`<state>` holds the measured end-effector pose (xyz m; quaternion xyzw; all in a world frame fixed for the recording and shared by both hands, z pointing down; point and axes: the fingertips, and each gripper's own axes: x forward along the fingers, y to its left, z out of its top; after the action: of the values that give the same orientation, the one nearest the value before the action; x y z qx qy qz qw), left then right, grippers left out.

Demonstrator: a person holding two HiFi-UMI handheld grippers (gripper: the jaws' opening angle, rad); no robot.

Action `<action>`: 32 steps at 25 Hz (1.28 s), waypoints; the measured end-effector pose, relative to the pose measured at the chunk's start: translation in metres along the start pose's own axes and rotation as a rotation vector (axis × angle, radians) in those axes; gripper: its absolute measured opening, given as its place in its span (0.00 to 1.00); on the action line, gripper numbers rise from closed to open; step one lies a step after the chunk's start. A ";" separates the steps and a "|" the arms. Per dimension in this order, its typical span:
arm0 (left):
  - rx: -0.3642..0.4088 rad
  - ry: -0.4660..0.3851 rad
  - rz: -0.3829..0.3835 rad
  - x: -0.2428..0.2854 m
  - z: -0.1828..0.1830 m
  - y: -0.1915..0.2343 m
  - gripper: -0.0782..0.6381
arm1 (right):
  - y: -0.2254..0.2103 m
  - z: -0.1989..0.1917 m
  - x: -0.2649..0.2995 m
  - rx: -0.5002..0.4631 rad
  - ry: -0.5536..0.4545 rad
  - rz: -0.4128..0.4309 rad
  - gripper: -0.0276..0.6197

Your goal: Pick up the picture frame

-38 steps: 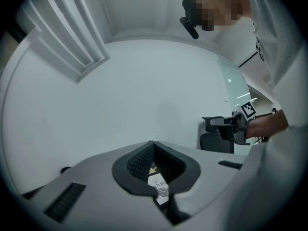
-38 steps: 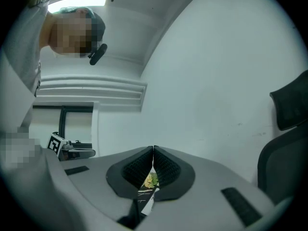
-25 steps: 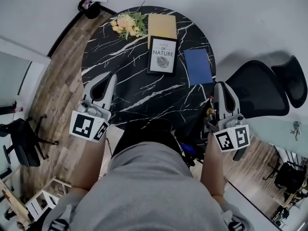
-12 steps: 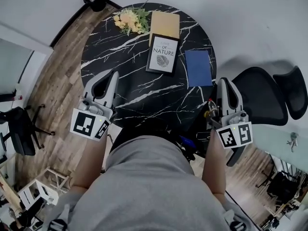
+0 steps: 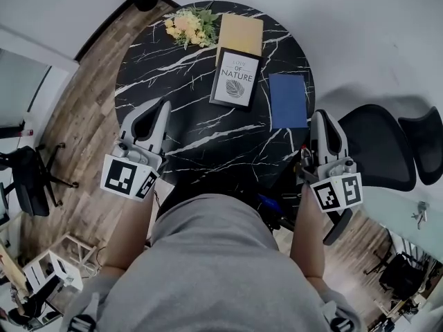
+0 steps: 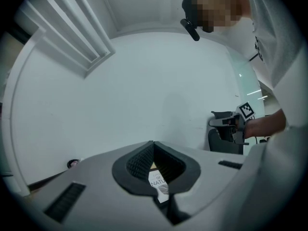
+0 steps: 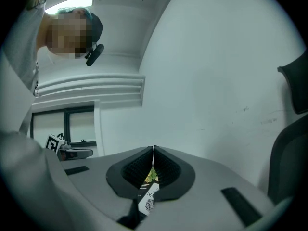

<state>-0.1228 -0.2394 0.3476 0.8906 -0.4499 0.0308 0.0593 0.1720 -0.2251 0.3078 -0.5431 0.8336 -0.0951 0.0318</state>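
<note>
**Frame untouched, both grippers closed at the near edge**

The picture frame (image 5: 235, 79) lies flat toward the far side of the round black marbled table (image 5: 194, 140). A tan pad (image 5: 240, 33) sits just behind it, a blue book (image 5: 288, 101) just to its right, and a bunch of yellow flowers (image 5: 188, 26) off to the far left. Nothing holds the frame.

The left gripper (image 5: 160, 109) hangs over the table's near left edge. The right gripper (image 5: 322, 120) is at the near right edge, beside a black office chair (image 5: 377, 144). Both are well apart from the frame.

In each gripper view the jaws meet at their tips with nothing between them. The frame shows only in the distance, through the gap below the tips.

As I judge it, the pick-up has barely begun. Reaching in, opening a pair of jaws, closing on an edge of the frame and lifting it all remain.
</note>
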 end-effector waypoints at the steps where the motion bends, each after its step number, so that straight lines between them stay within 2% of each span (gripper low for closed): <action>1: 0.002 0.004 0.000 0.002 -0.002 0.000 0.12 | -0.001 -0.002 0.001 0.002 0.004 0.003 0.08; 5: 0.005 0.029 0.006 0.008 -0.010 0.001 0.12 | -0.003 -0.004 0.011 0.011 0.014 0.023 0.08; 13: -0.007 0.024 -0.008 0.018 -0.011 -0.006 0.12 | -0.004 0.004 0.023 0.011 -0.003 0.051 0.08; 32: -0.032 0.120 -0.011 0.046 -0.057 -0.002 0.12 | -0.014 -0.057 0.063 0.088 0.106 0.109 0.09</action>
<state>-0.0938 -0.2671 0.4091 0.8886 -0.4410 0.0765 0.1008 0.1496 -0.2807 0.3700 -0.4893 0.8574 -0.1585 0.0167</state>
